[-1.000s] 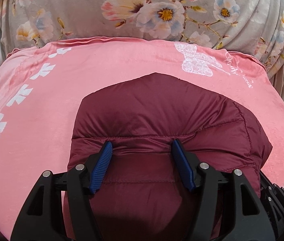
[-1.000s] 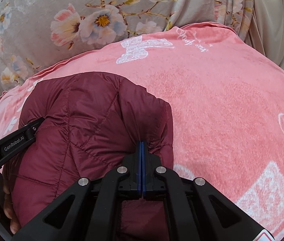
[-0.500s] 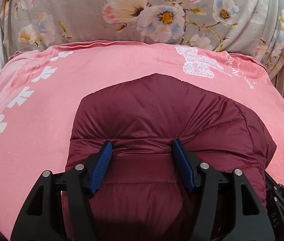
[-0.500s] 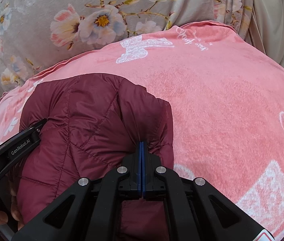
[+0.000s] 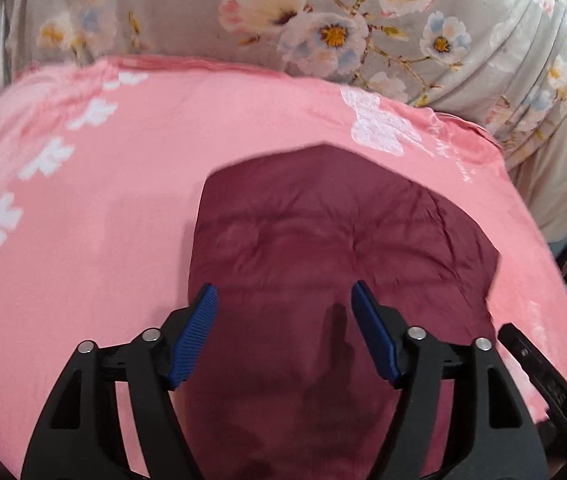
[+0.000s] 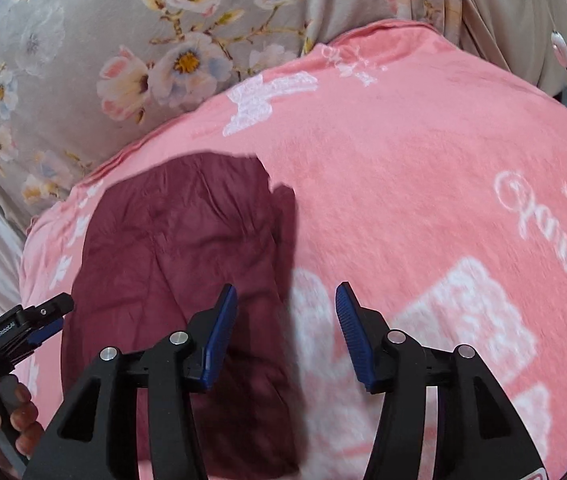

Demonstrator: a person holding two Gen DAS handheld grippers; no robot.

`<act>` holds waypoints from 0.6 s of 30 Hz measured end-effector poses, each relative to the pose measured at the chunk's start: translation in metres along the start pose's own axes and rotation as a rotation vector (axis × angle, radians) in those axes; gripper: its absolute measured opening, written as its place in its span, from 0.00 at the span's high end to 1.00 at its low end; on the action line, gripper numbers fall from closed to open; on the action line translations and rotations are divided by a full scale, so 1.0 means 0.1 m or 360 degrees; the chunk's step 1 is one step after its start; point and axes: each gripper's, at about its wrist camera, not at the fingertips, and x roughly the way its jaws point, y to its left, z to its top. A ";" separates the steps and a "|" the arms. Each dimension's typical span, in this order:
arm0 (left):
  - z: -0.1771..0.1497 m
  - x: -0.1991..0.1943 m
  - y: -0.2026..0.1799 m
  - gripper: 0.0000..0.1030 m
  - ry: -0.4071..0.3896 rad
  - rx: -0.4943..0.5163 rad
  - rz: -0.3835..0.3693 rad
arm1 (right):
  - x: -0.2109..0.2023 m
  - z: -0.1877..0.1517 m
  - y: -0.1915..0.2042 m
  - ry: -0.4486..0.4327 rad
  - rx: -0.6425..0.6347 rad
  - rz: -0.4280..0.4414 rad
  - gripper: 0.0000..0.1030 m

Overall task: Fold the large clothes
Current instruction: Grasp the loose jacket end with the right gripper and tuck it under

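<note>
A folded maroon quilted puffer jacket (image 5: 335, 240) lies flat on a pink blanket (image 5: 103, 200). It also shows in the right wrist view (image 6: 179, 248), left of centre. My left gripper (image 5: 283, 312) is open and empty, raised above the jacket's near part. My right gripper (image 6: 286, 312) is open and empty, raised over the jacket's right edge and the blanket (image 6: 423, 200). The left gripper body (image 6: 15, 328) and the hand on it show at the lower left of the right wrist view.
A grey floral bedspread (image 5: 303, 28) lies beyond the blanket's far edge and shows in the right wrist view (image 6: 103, 52) too. The pink blanket has white butterfly and script prints (image 6: 523, 208). The other gripper's body (image 5: 543, 376) shows at lower right.
My right gripper has opened and let go of the jacket. Both grippers have lifted and pulled back, and the jacket now lies flatter on the blanket.
</note>
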 end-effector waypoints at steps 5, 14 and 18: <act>-0.30 -0.05 0.39 0.34 0.0191 -0.0190 -0.0114 | -0.06 -0.22 -0.07 0.0127 0.0106 0.0149 0.52; -0.46 -0.20 0.52 0.34 0.0221 -0.0264 -0.0192 | -0.42 -0.36 0.26 0.0030 -0.0008 0.0353 0.92; -0.48 -0.26 0.52 0.34 0.0190 -0.0217 -0.0142 | -0.17 -0.49 0.26 0.0121 -0.0101 0.0122 0.88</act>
